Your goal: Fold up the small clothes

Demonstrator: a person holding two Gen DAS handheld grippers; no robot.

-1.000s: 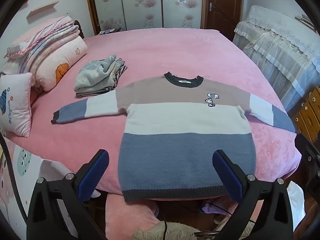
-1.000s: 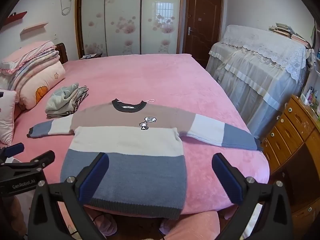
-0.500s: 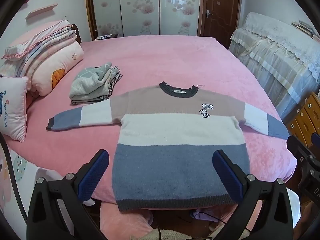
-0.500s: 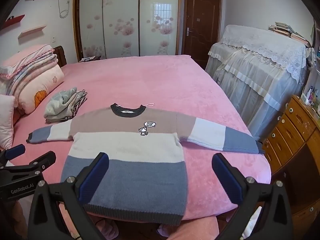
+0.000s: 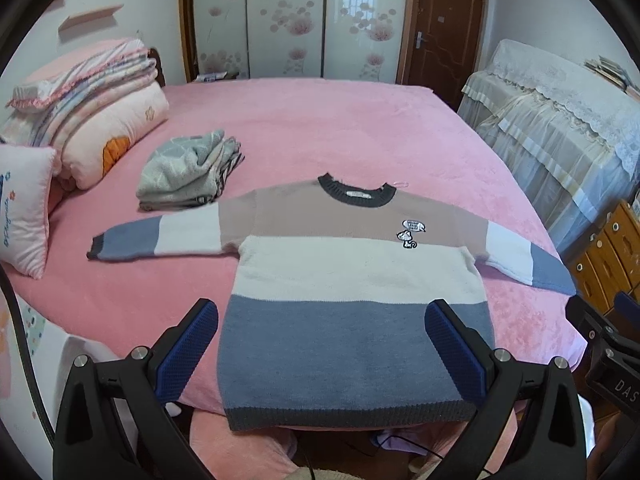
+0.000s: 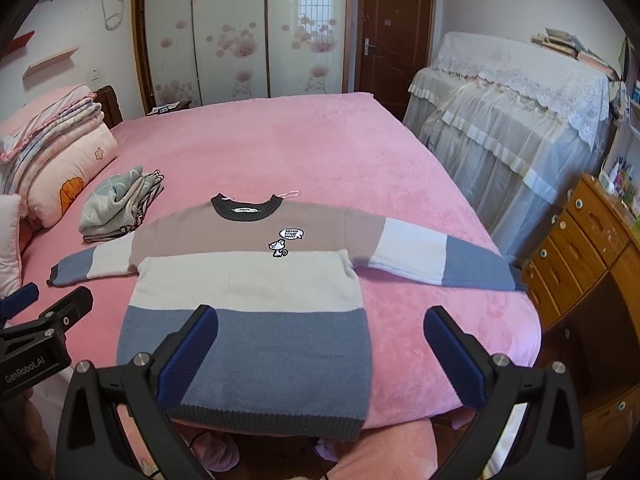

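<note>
A small striped sweater (image 5: 352, 272) (image 6: 248, 280) lies flat on the pink bed, front up, both sleeves spread out, its dark hem hanging over the near edge. It has tan, cream and grey-blue bands and a dark collar. My left gripper (image 5: 320, 344) hovers open above the near edge over the hem, nothing between its blue pads. My right gripper (image 6: 320, 348) is also open and empty, held above the hem's right part. The left gripper's body (image 6: 36, 336) shows at the left edge of the right wrist view.
A folded grey garment pile (image 5: 188, 172) sits left of the sweater's left sleeve. Pillows and folded quilts (image 5: 88, 112) line the bed's left side. A wooden drawer chest (image 6: 580, 264) and lace-covered furniture (image 6: 512, 120) stand to the right.
Both grippers have drawn back and tilted up a little, so the sweater sits lower and farther in both views. The sweater has not moved.
</note>
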